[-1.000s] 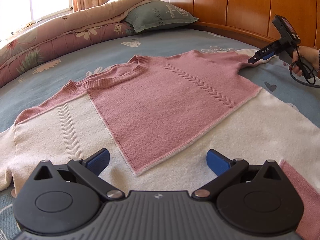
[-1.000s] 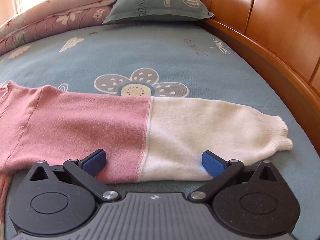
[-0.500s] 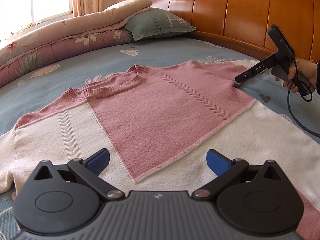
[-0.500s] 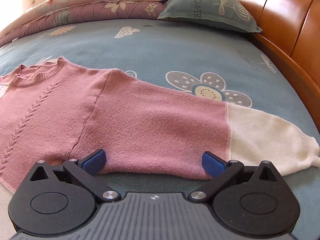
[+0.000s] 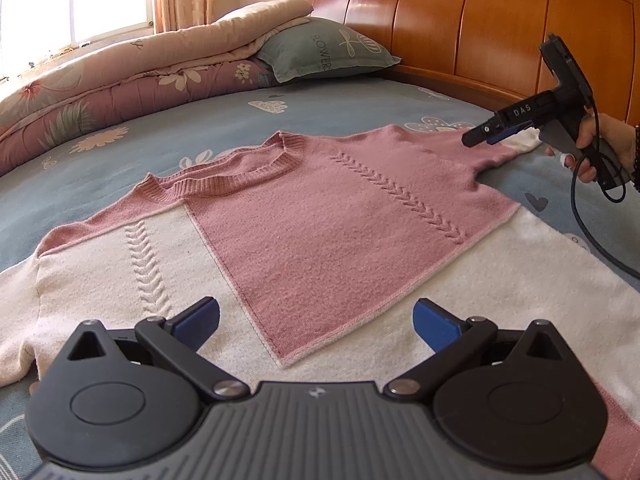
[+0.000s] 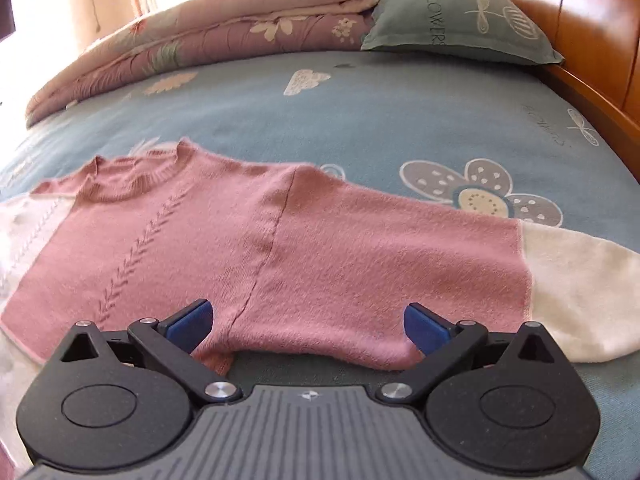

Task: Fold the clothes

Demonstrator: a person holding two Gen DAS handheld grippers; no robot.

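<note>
A pink and cream knit sweater (image 5: 328, 216) lies flat, front up, on the bed, its collar toward the pillow. My left gripper (image 5: 316, 316) hangs open over the sweater's lower body, nothing between its fingers. My right gripper (image 6: 306, 322) is open at the near edge of the pink sleeve (image 6: 380, 264), close to the armpit seam; the sleeve's cream cuff end (image 6: 580, 288) runs off to the right. In the left wrist view the right gripper (image 5: 486, 134) shows at the far right, held by a hand (image 5: 600, 140), its tips at the sleeve.
The bed has a blue sheet (image 6: 360, 120) with flower prints. A grey-green pillow (image 5: 324, 54) and a rolled floral quilt (image 5: 120, 80) lie at the head. A wooden headboard (image 5: 460, 28) runs along the right side. A black cable (image 5: 588, 232) trails from the right gripper.
My right gripper has slid left along the sleeve, from the cream cuff end to near the shoulder seam. The left gripper has risen slightly and stayed open.
</note>
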